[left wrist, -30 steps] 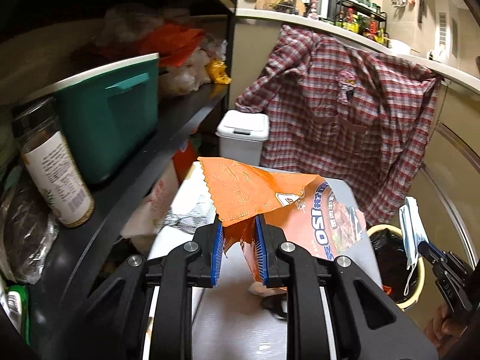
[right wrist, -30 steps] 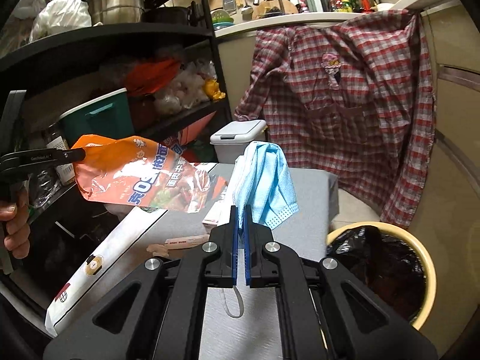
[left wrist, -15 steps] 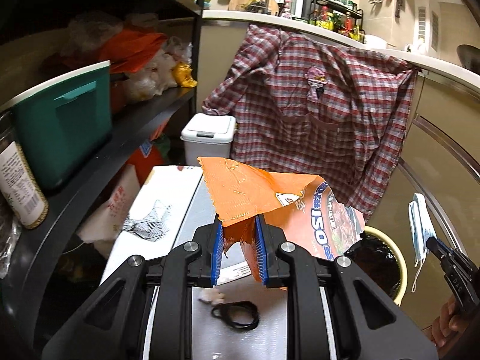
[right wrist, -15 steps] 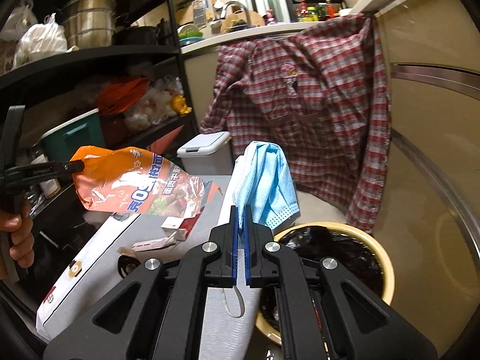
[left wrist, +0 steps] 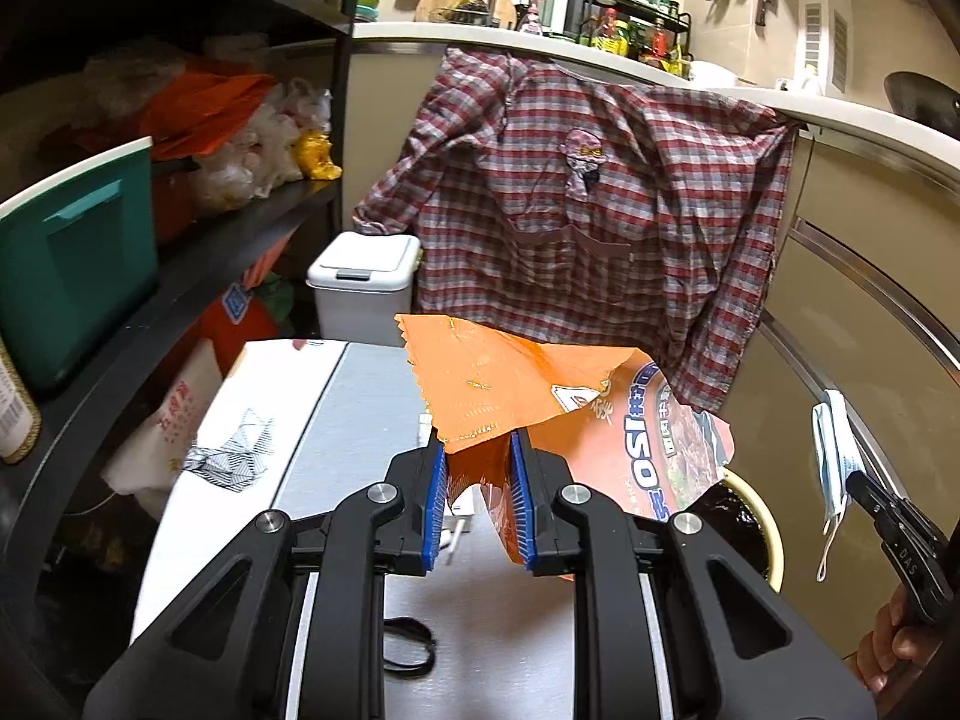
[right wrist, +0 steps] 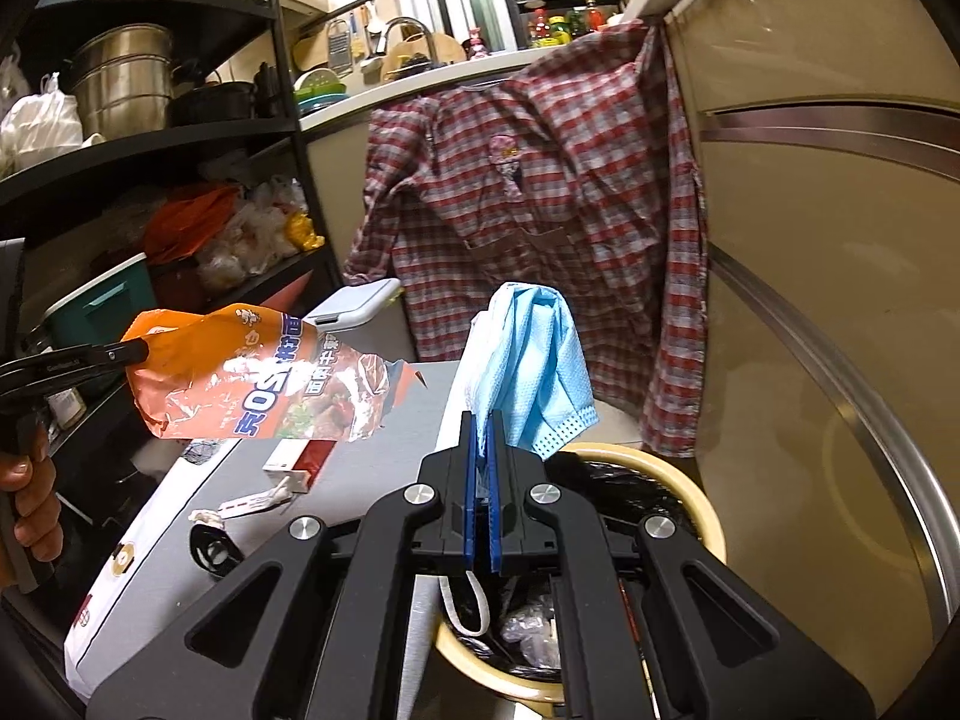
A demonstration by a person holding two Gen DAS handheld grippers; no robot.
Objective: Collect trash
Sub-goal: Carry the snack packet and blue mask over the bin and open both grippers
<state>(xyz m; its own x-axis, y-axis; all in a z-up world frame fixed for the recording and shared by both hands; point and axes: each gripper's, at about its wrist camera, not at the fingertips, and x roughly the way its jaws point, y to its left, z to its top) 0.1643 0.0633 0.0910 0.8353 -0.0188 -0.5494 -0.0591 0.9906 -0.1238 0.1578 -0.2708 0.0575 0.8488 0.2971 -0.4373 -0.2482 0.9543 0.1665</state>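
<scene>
- Since a second ago, both tools have swung rightward: the yellow-rimmed round bin lined with a black bag (right wrist: 690, 498) now sits right under the right tool (right wrist: 480, 438), and the teal storage box (left wrist: 78, 252) has slid toward the left edge.
- The right tool is clamped on a pale blue disposable face mask (right wrist: 534, 360), ear loop dangling over the bin.
- The left tool (left wrist: 477, 480) pinches a torn orange foil snack bag (left wrist: 522, 396) above the grey counter (left wrist: 360, 414).
- A red-and-white small carton (right wrist: 300, 459), a white wrapper strip (right wrist: 252, 501) and a black loop (left wrist: 408, 648) lie on the counter.
- Black shelving (left wrist: 228, 246) crowds the left; a red plaid shirt (left wrist: 588, 228) hangs behind, beside a white lidded bin (left wrist: 363, 282).
</scene>
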